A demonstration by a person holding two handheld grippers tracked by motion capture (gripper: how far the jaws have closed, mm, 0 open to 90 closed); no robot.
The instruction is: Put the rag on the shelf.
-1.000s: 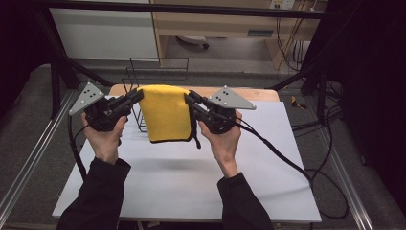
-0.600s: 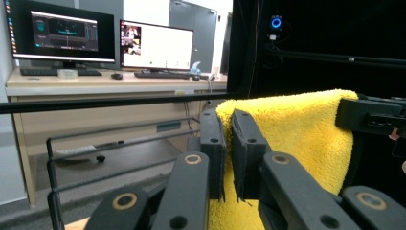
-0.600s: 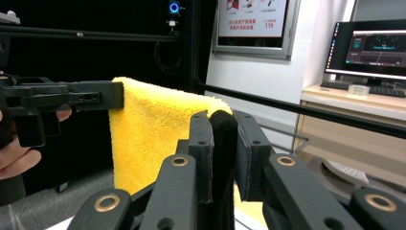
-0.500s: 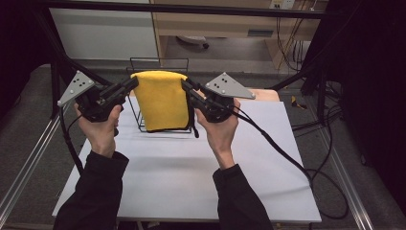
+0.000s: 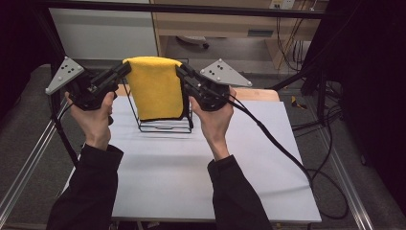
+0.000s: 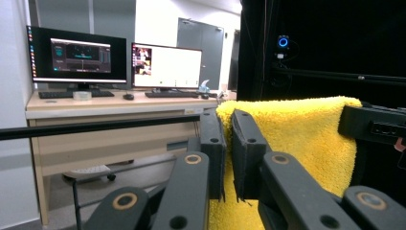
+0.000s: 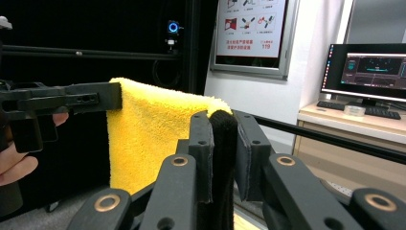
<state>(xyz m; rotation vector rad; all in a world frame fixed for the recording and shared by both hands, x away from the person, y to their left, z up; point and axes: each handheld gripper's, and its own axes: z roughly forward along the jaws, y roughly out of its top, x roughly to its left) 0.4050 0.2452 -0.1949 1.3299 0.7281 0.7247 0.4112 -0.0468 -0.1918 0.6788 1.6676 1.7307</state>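
Lifted higher since half a second ago: both grippers and yellow towel (image 5: 155, 88), top edge now well above the rack. One white table (image 5: 201, 177), bearing one black wire rack (image 5: 165, 125) near its far edge. One yellow towel, held taut in the air over the rack, hanging as a flat sheet with lower edge down at the rack's wires; dark edging along its right side. Two grippers, one per hand. Left gripper (image 5: 125, 70) clamped on towel's upper left corner; in left gripper view, yellow pile pinched between the two jaws (image 6: 229, 153). Right gripper (image 5: 180, 72) clamped on upper right corner; in right gripper view, dark edging squeezed between the jaws (image 7: 222, 153). Two monitors (image 6: 76, 55) on a desk behind, plus one keyboard.
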